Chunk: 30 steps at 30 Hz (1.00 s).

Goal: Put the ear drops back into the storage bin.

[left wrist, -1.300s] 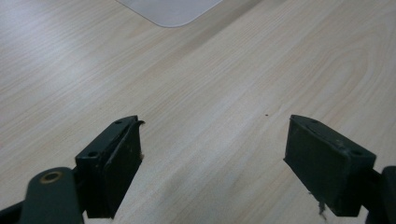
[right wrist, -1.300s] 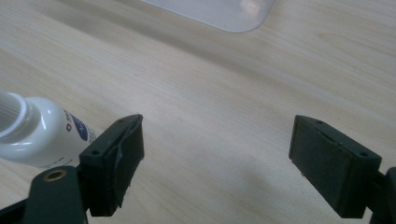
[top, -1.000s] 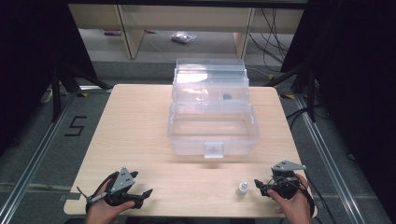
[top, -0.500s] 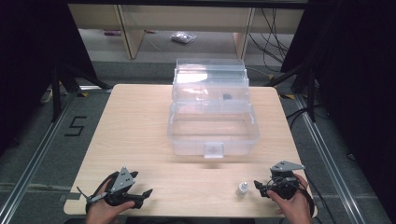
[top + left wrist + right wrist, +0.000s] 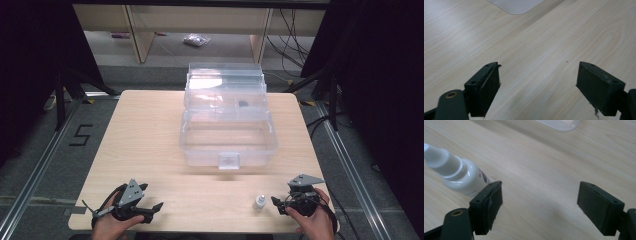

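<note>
A clear plastic box (image 5: 227, 132) with its lid raised stands at the middle of the wooden table (image 5: 150, 130). A small white dropper bottle (image 5: 259, 201) stands near the front edge, just left of my right gripper (image 5: 278, 206). In the right gripper view the bottle (image 5: 459, 176) sits outside and beyond the left jaw, and my right gripper (image 5: 539, 200) is open on bare wood. My left gripper (image 5: 152, 210) rests at the front left, open, holding nothing. The left gripper view shows my left gripper (image 5: 537, 80) over bare table with the box corner (image 5: 516, 5) far ahead.
Past the table's far edge lie a grey floor, wooden shelf legs (image 5: 140, 35) and a small plastic bag (image 5: 196, 40). Cables (image 5: 300, 35) hang at the back right. A "5" marking (image 5: 80, 135) is on the floor to the left.
</note>
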Motion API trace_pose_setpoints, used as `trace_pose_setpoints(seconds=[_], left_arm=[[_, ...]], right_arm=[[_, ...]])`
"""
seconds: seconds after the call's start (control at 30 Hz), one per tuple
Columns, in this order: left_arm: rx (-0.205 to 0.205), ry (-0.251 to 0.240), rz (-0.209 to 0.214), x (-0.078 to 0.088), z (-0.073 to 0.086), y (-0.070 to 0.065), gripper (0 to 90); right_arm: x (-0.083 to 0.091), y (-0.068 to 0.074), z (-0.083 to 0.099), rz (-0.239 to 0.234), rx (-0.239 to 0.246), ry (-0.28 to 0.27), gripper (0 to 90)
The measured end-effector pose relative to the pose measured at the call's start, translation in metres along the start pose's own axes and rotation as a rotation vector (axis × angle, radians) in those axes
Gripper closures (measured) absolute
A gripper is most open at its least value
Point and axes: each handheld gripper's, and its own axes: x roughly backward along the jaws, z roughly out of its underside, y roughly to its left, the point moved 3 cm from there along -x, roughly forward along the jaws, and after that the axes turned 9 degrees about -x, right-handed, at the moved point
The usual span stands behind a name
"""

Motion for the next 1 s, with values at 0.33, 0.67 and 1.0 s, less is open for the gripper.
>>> trace_pose_setpoints(seconds=[0.33,0.67,1.0], left_arm=[[0.0,0.015,0.006,0.001,0.0,0.0,18.0],[0.003,0.012,0.004,0.001,0.0,0.0,18.0],[0.0,0.012,0.006,0.0,0.0,0.0,18.0]], right_arm=[[0.008,0.014,0.004,-0.027,0.028,0.027,22.1],[0.013,0.025,0.008,-0.06,0.061,0.058,22.9],[0.01,0.042,0.006,-0.093,0.123,0.08,23.2]])
